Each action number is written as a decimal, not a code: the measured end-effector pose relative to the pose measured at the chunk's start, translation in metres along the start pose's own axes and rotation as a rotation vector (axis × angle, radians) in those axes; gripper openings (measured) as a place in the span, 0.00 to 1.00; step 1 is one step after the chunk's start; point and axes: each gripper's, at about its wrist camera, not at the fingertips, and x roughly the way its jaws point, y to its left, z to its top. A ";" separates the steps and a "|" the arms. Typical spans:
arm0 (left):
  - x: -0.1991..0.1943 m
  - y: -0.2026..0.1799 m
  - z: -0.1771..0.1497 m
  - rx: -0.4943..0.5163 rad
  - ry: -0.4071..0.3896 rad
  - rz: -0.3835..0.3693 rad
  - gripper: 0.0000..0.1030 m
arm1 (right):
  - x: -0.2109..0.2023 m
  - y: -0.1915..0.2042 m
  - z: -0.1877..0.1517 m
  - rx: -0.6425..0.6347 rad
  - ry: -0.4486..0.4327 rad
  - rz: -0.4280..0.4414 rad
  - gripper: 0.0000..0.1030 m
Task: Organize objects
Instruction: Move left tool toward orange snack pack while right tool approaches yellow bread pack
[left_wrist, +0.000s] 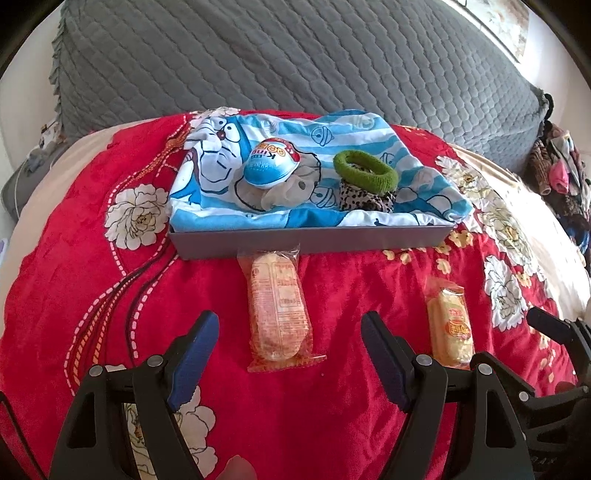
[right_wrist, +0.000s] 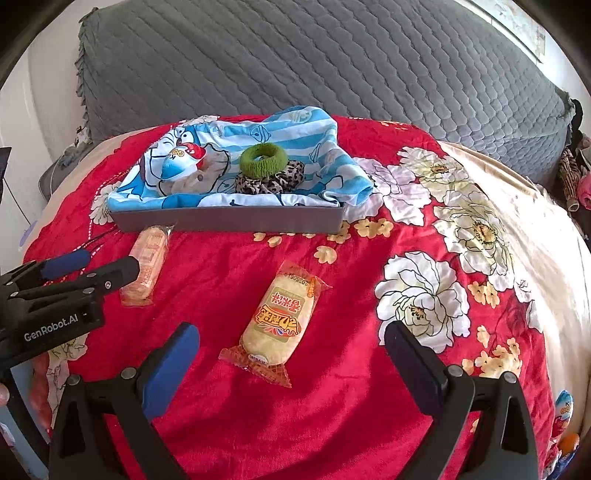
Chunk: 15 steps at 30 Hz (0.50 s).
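A grey tray on the red floral blanket holds a blue cartoon cloth, a blue-and-white egg toy, a green hair tie and a leopard scrunchie. Two wrapped snack cakes lie in front of the tray. My left gripper is open around the near end of the left cake. My right gripper is open around the right cake. Both are empty.
A grey quilted headboard cushion stands behind the tray. A pile of clothes lies at the far right. Another egg toy sits at the blanket's near right edge. The left gripper also shows in the right wrist view.
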 end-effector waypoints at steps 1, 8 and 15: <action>0.001 0.000 0.000 0.001 0.003 -0.001 0.78 | 0.001 0.000 0.000 -0.001 0.003 -0.002 0.98; 0.009 -0.004 0.001 0.013 0.007 -0.001 0.78 | 0.009 -0.002 0.000 0.012 0.020 -0.010 0.98; 0.015 -0.001 0.002 0.007 0.013 0.008 0.78 | 0.017 -0.002 0.002 0.018 0.029 -0.012 0.98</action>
